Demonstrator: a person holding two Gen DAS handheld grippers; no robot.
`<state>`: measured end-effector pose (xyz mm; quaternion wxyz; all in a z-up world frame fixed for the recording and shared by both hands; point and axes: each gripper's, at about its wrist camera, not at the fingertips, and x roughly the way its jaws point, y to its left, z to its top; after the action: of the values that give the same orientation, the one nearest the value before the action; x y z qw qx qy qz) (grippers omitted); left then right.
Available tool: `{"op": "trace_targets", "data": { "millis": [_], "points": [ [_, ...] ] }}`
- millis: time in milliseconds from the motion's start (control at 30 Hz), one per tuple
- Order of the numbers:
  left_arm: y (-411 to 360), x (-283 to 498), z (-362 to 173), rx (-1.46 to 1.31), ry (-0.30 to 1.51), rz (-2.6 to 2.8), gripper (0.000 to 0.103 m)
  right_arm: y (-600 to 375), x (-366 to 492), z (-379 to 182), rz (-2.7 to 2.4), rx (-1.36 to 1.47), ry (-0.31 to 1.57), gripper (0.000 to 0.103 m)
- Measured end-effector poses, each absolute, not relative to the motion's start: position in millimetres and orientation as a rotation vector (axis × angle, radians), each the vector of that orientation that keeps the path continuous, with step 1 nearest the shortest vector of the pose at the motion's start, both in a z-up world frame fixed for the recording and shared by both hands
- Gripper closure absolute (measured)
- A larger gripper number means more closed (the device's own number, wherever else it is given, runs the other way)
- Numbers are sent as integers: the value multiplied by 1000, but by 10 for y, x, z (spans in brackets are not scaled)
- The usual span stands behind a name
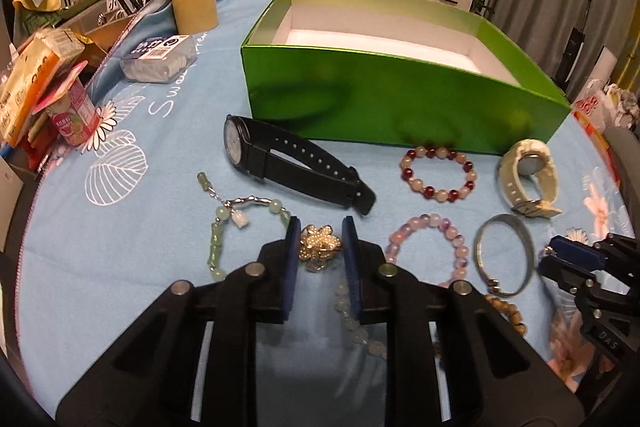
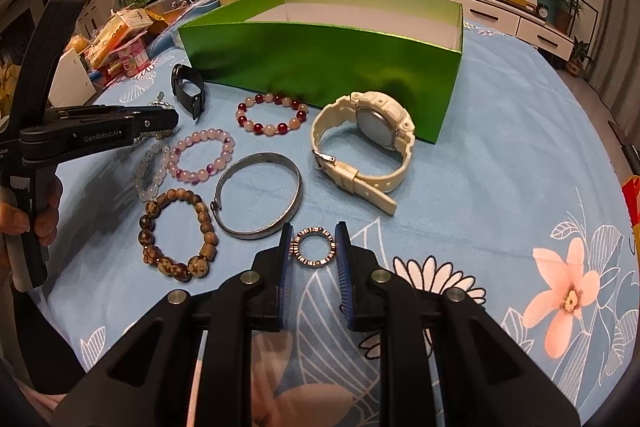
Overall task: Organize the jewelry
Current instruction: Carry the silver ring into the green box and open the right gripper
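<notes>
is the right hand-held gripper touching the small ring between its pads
Touching. The right wrist view shows the right hand-held gripper with both blue pads pressed against the small ring, no gap either side.

Both wrist views close, angled down; share green box (image 1: 400, 107)

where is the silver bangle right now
In the right wrist view the silver bangle lies flat on the blue cloth, left of centre, between the wooden bead bracelet and the white watch.

blue floral tablecloth (image 2: 500, 155) under green box (image 2: 320, 67), jewelry
</notes>
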<state>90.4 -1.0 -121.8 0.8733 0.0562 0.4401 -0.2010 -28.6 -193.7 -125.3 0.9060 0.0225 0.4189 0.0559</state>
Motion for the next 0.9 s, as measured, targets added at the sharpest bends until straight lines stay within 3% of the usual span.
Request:
{"op": "trace_targets", "data": {
  "millis": [600,900],
  "points": [
    [11,961,-478,-42,832,-526,82,-2144,-159,-592,93,105,672,82],
    [-318,1448,-254,-39,790,-515,82,-2331,345,-360,78,123,599,82]
  ]
}}
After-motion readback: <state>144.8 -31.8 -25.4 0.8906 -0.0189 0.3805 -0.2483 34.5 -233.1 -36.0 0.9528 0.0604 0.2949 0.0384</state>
